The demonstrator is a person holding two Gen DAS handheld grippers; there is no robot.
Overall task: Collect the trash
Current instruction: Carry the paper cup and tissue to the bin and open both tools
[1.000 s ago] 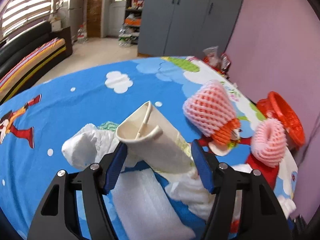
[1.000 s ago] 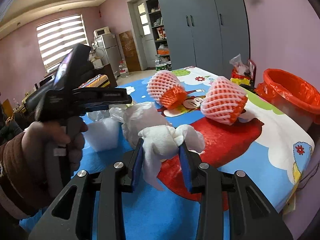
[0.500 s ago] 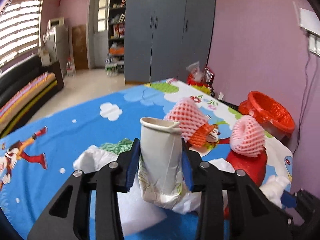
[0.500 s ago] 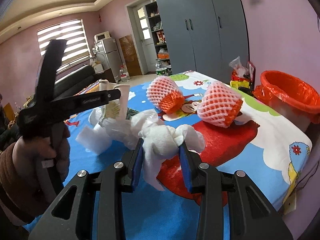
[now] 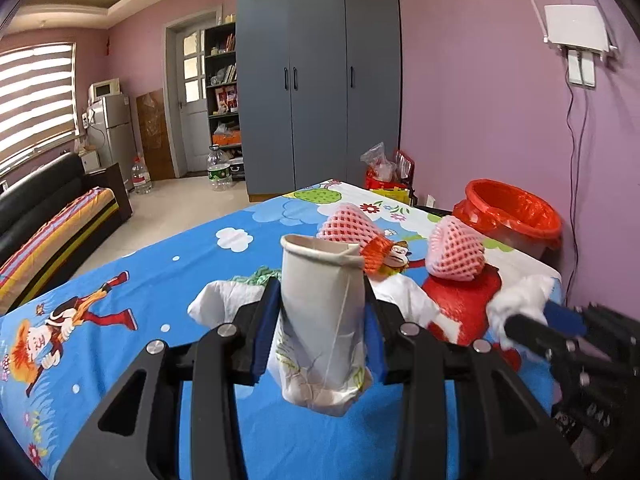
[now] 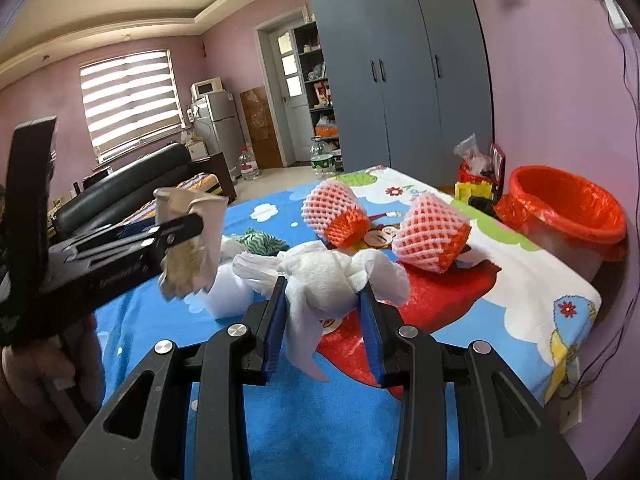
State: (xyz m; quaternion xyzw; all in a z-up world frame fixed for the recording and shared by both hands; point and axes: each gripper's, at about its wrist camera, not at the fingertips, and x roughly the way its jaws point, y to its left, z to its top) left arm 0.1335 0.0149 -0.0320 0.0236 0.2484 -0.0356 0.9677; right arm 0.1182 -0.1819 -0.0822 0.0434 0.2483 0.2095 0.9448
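My left gripper (image 5: 320,320) is shut on a crushed white paper cup (image 5: 322,320) and holds it upright above the table; the cup also shows in the right wrist view (image 6: 192,244). My right gripper (image 6: 323,312) is shut on a crumpled white tissue (image 6: 324,280), also visible in the left wrist view (image 5: 520,300). Two pink foam fruit nets (image 5: 348,228) (image 5: 454,250) lie on the cartoon tablecloth (image 5: 160,272). An orange-lined trash bin (image 5: 510,216) stands at the table's far right corner.
White tissues and a foam sheet (image 6: 232,284) plus a green net (image 6: 260,238) lie mid-table. Snack bags (image 5: 386,168) sit past the far edge. A wall runs along the right side. A sofa (image 5: 48,216) stands to the left.
My left gripper closed on the paper cup and lifted it upright off the table. My right gripper kept its hold on the tissue and rose a little.
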